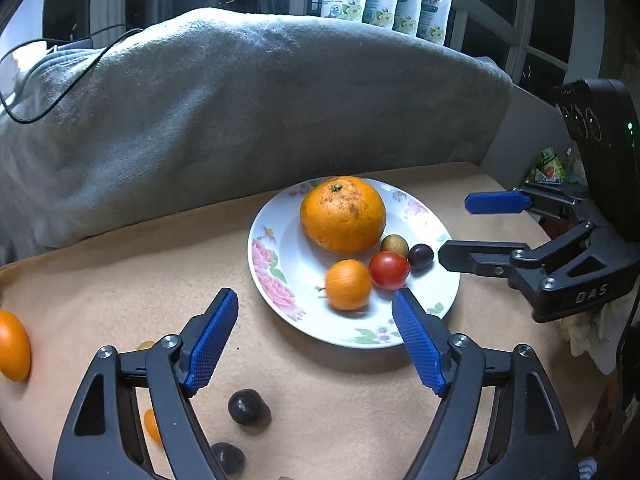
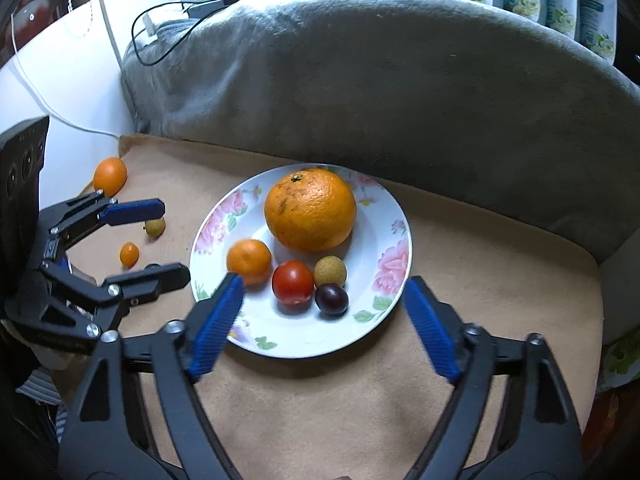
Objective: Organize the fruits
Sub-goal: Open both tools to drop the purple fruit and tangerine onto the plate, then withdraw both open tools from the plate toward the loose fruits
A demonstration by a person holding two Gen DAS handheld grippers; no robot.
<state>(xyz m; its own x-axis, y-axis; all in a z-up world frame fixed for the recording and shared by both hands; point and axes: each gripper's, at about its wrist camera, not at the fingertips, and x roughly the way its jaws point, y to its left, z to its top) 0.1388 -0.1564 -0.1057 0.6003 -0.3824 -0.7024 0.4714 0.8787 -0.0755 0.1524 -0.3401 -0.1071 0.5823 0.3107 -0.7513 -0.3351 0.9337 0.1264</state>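
A floral white plate [image 1: 438, 304] [image 2: 384, 208] sits on the tan mat. On it lie a big orange [image 1: 343, 213] [image 2: 310, 209], a small orange fruit [image 1: 348, 285] [image 2: 249, 261], a red tomato [image 1: 389, 270] [image 2: 293, 282], a tan longan [image 1: 394, 245] [image 2: 329, 271] and a dark plum [image 1: 421, 256] [image 2: 331, 299]. My left gripper [image 1: 316, 304] [image 2: 170, 240] is open and empty at the plate's left edge. My right gripper [image 2: 324, 290] [image 1: 454, 228] is open and empty over the plate's near rim.
Loose fruit lies on the mat left of the plate: an orange fruit [image 1: 14, 346] [image 2: 110, 176], a small kumquat [image 2: 129, 254] [image 1: 152, 426], a longan [image 2: 155, 227], two dark plums [image 1: 248, 406]. A grey blanket [image 1: 240, 112] rises behind.
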